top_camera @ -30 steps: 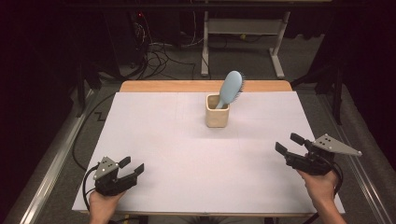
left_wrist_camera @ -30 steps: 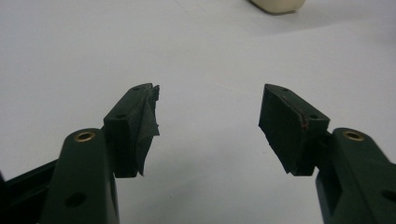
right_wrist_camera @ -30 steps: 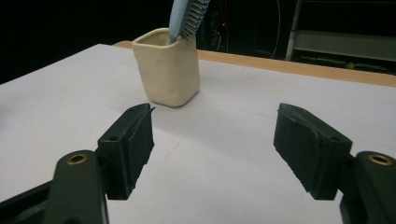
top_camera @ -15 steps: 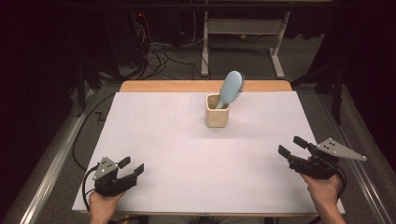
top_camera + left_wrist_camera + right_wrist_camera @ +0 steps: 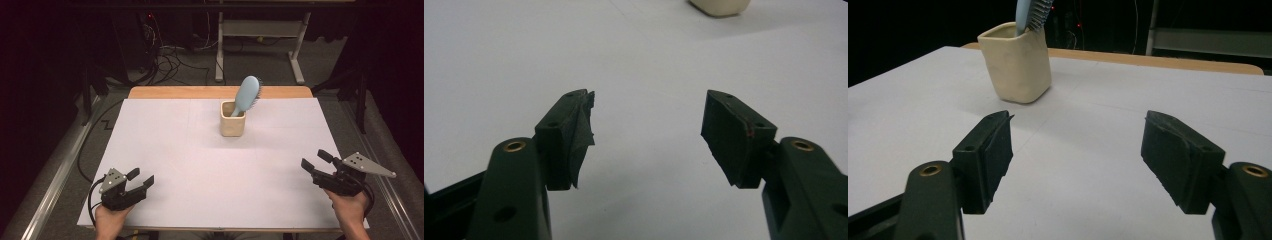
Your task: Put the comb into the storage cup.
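Your left gripper (image 5: 141, 179), lower left of the high view: jaws apart, nothing between. Your right gripper (image 5: 316, 160), lower right: jaws apart, nothing between. Count: two grippers, one cream cup (image 5: 232, 119), one blue hairbrush (image 5: 247, 95) standing tilted in it, upper centre. White table (image 5: 200, 165) lies bare between grippers and cup; wooden far edge (image 5: 175, 92) behind the cup

The setting was a laboratory or test room. A wooden table (image 5: 220, 92) covered with a white sheet (image 5: 165, 145) stood on grey carpet in a darkened room. Beyond the table, far from the hand-held grippers, lay loose cables (image 5: 167, 55), a metal desk frame (image 5: 260, 30) and equipment with red indicator lights (image 5: 150, 16).
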Available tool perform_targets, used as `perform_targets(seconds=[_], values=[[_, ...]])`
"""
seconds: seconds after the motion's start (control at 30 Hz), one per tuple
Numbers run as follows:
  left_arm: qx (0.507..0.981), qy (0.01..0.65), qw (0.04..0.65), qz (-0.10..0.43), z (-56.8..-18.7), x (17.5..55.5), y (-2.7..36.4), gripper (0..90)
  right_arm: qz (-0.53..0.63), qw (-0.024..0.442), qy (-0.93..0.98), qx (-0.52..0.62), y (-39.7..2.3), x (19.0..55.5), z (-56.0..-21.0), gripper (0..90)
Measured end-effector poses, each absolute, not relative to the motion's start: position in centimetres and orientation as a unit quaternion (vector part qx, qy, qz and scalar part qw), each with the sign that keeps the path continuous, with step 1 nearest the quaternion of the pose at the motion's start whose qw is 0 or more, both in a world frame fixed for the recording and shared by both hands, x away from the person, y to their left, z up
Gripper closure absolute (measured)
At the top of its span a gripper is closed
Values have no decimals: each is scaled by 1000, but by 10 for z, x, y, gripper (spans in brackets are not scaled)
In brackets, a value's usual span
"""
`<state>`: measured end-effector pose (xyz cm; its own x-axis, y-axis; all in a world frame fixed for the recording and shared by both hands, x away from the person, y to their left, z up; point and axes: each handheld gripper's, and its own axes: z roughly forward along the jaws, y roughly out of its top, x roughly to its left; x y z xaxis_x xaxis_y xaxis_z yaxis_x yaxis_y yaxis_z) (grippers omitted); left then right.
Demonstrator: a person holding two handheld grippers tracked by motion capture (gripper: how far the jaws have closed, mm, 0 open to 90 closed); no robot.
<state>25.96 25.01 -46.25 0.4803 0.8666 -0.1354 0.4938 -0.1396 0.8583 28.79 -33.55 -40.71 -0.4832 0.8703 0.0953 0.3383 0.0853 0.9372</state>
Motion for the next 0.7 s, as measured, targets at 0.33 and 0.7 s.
perform_targets(seconds=[0.33,0.7], values=[[726,469,461,204,-462,259,250,373,513,259,689,440,-339,282,-412,289],[726,468,462,203,-462,257,250,373,513,258,688,444,-342,275,-418,288]])
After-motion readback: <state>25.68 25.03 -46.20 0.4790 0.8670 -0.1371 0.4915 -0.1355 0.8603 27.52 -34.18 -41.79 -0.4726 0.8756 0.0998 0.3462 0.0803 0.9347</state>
